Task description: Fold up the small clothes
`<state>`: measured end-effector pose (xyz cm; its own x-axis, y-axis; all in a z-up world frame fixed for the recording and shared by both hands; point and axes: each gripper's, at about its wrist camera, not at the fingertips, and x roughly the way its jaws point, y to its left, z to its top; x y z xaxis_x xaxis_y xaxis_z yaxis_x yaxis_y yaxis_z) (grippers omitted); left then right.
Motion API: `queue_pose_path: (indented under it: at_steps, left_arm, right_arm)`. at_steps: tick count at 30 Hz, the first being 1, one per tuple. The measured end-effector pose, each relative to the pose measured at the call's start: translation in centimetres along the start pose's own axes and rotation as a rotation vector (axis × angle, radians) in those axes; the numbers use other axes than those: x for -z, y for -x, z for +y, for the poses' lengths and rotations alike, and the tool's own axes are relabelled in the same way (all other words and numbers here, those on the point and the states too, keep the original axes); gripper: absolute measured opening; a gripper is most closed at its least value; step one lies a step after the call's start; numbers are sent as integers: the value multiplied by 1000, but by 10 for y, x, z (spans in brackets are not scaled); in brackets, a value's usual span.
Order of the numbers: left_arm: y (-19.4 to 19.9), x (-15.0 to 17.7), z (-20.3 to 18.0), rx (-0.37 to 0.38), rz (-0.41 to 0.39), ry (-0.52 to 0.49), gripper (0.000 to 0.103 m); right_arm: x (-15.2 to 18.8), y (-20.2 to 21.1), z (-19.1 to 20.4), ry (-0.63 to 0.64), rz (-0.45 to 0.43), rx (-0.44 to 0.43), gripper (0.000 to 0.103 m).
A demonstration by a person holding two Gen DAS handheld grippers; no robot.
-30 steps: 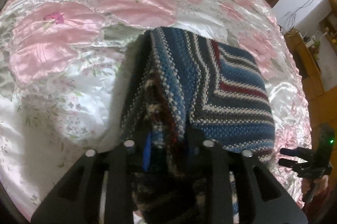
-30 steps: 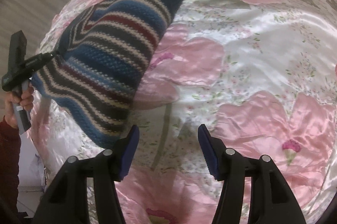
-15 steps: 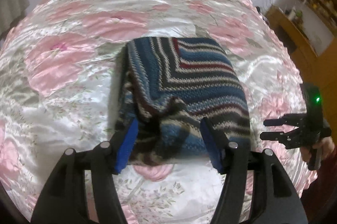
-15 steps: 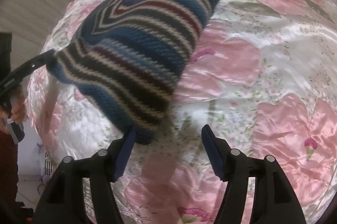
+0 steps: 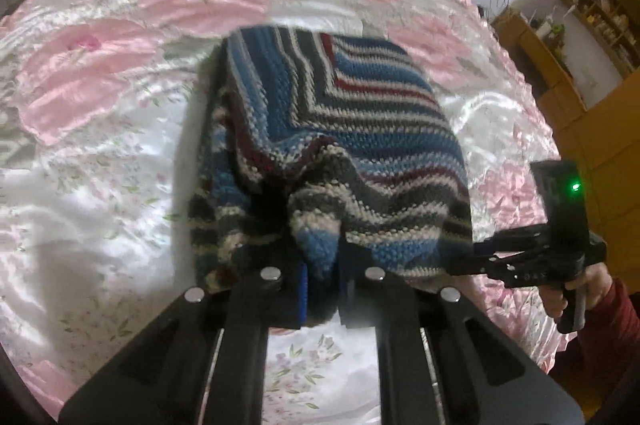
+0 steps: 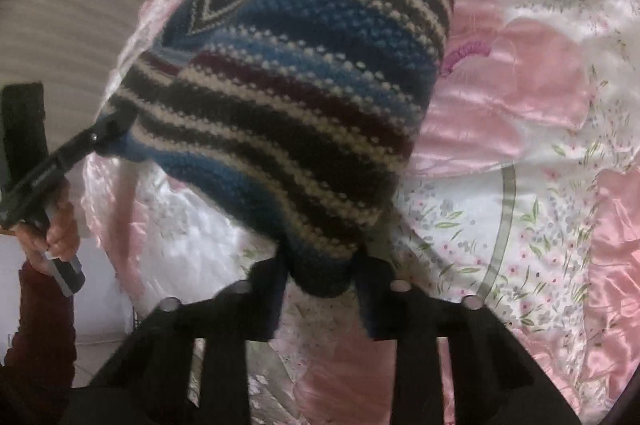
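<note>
Half a second ago both tools stood open at the near edge of the striped knit garment (image 5: 332,129); now the left gripper (image 5: 320,277) is clamped on its near left corner and the right gripper (image 6: 320,277) on its near right corner. The garment lies on the floral satin bedspread (image 5: 100,185).

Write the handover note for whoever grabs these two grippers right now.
Left gripper: shut on the near edge of the striped knit garment.
Right gripper: shut on another corner of the same edge.
The garment is already folded over, mostly lying on the pink floral satin bedspread, with its gripped edge lifted.
Left: carry that edge over for the next fold, release, smooth.
</note>
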<state>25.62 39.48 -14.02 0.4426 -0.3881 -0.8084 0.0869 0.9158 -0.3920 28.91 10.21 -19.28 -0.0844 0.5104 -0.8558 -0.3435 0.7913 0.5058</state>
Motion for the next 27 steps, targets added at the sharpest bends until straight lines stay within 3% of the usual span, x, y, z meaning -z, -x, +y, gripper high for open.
queue_pose_path:
  at_steps: [3, 5, 10, 13, 16, 18, 20, 24, 27]
  left_arm:
    - [9, 9, 17, 30, 1, 38, 9]
    - [3, 16, 23, 10, 20, 34, 9]
    - [-36, 32, 35, -33, 91, 45, 9]
    - [-42, 29, 31, -42, 95, 28, 10]
    - [-30, 24, 29, -2, 91, 18, 20]
    - [-17, 21, 29, 57, 74, 22, 44]
    - [1, 17, 29, 102, 28, 17, 62]
    - [21, -3, 36, 144, -30, 32, 66]
    - [6, -33, 40, 66, -19, 44, 66]
  right_arm:
    - [4, 15, 5, 39, -36, -15, 21]
    - [7, 24, 9, 71, -47, -8, 20]
    - [13, -3, 8, 86, 32, 70, 20]
    - [11, -6, 8, 96, 37, 80, 22]
    - [10, 5, 8, 109, 35, 47, 37]
    - [7, 19, 6, 114, 13, 42, 43]
    - [2, 36, 2, 107, -23, 45, 55]
    - [-19, 56, -11, 80, -75, 93, 56]
    - [-39, 56, -17, 56, -84, 104, 56]
